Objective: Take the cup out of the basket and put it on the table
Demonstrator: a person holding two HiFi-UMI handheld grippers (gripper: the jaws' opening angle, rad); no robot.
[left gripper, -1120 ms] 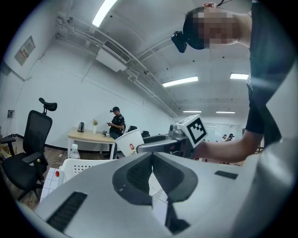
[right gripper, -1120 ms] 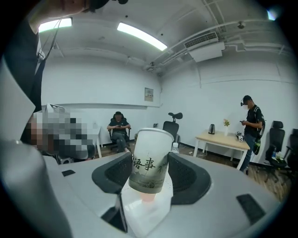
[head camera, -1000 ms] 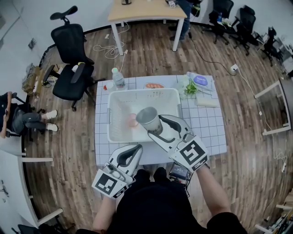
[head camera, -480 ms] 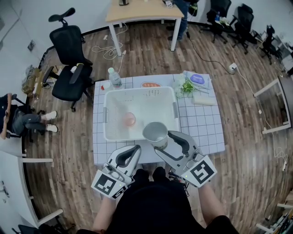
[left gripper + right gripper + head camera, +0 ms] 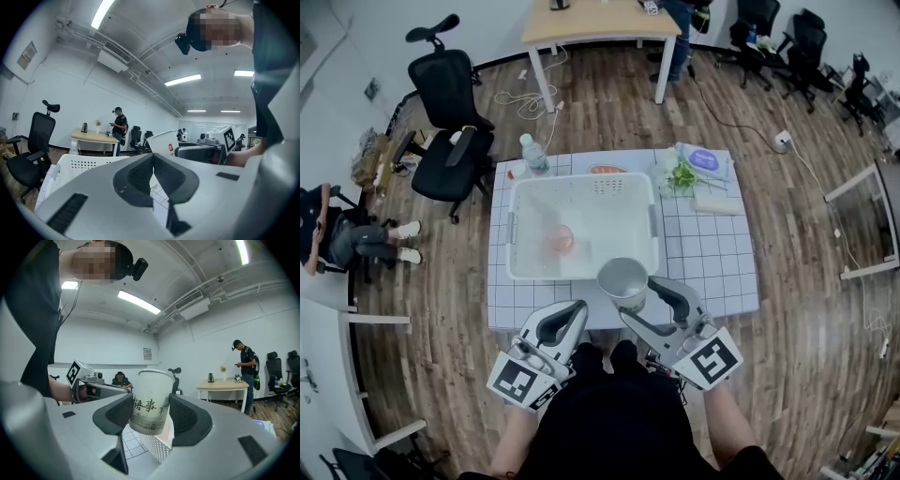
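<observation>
Paper cup (image 5: pixel 151 399) clamped between jaws of right tool (image 5: pixel 149 417).

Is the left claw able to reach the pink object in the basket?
Probably yes: the basket is open-topped, nothing covers the pink object, and the right claw holds the cup aside. The shut left claw must open.

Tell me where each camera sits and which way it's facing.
Head view: on the person's head, steeply down at white plastic basket, gridded table, left gripper, right gripper, forearms.
Left gripper view: on that gripper, along its shut jaws over the table; dark torso at right.
Right gripper view: on that gripper, along jaws clamped on the white printed paper cup; torso at left.
All three show cup and basket.
</observation>
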